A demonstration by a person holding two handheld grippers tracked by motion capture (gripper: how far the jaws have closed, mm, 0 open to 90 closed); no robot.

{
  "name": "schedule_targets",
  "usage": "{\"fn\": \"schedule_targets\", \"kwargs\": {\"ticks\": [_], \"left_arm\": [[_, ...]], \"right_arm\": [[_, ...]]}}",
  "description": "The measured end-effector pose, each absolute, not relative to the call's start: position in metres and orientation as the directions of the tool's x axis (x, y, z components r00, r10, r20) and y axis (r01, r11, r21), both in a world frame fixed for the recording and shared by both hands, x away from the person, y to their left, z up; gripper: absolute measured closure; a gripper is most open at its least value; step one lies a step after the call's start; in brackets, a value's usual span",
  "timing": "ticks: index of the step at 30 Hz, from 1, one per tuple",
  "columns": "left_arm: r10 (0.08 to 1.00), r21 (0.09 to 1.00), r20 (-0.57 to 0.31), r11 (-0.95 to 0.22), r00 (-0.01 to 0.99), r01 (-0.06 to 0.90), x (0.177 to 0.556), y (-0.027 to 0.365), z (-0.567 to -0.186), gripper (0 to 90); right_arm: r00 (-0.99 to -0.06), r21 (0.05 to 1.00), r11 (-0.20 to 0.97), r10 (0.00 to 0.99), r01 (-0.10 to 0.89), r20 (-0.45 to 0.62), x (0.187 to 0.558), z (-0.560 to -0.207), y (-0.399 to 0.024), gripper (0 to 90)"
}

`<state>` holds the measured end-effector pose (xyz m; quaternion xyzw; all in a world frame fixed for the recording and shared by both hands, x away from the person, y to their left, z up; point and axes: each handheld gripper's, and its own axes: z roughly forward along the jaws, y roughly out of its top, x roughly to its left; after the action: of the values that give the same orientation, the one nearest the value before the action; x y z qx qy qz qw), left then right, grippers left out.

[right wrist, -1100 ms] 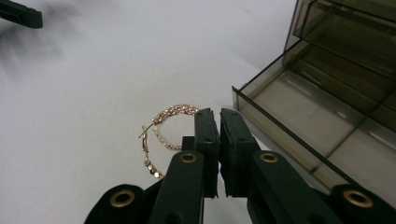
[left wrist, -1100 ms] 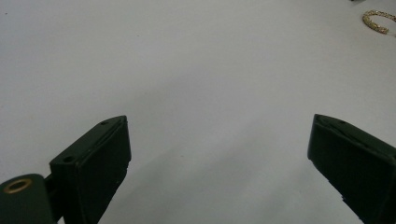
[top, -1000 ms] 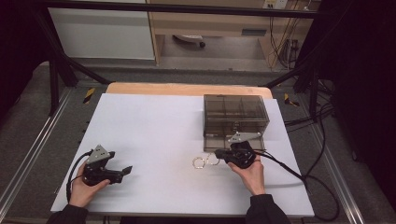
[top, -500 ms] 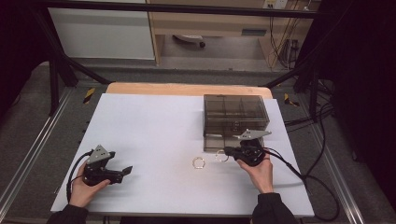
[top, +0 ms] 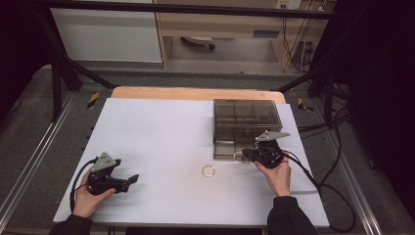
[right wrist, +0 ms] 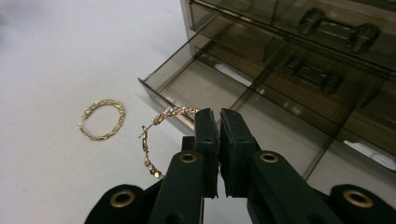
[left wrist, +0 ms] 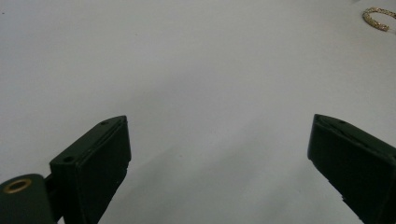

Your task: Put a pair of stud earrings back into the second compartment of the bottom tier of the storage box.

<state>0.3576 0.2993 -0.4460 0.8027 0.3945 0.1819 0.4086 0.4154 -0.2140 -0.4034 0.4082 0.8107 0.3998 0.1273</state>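
**Right tongs carry a hoop to the drawer**

Lifted off the worktop (top: 161, 127) since a second ago, one gold hoop earring (right wrist: 161, 135) now hangs pinched in the right tongs (right wrist: 218, 123), just in front of the open drawer (right wrist: 224, 91) of the smoky plastic organiser (top: 247, 117). Its drawer lip sits directly ahead of the tongs. Left of them, a second gold hoop (right wrist: 102, 120) lies flat on the worktop. Well apart, the left tongs (left wrist: 219, 154) are spread wide over bare surface.
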Motion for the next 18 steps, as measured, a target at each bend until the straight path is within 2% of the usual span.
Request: {"fn": "schedule_targets", "kwargs": {"ticks": [18], "left_arm": [[0.780, 0.798, -0.029, -0.359, 0.625, 0.485, 0.358, 0.299, -0.447, 5.7]], "right_arm": [[-0.559, 0.734, 0.318, 0.823, 0.600, 0.101, 0.448, -0.418, -0.220, 86.4]]}}
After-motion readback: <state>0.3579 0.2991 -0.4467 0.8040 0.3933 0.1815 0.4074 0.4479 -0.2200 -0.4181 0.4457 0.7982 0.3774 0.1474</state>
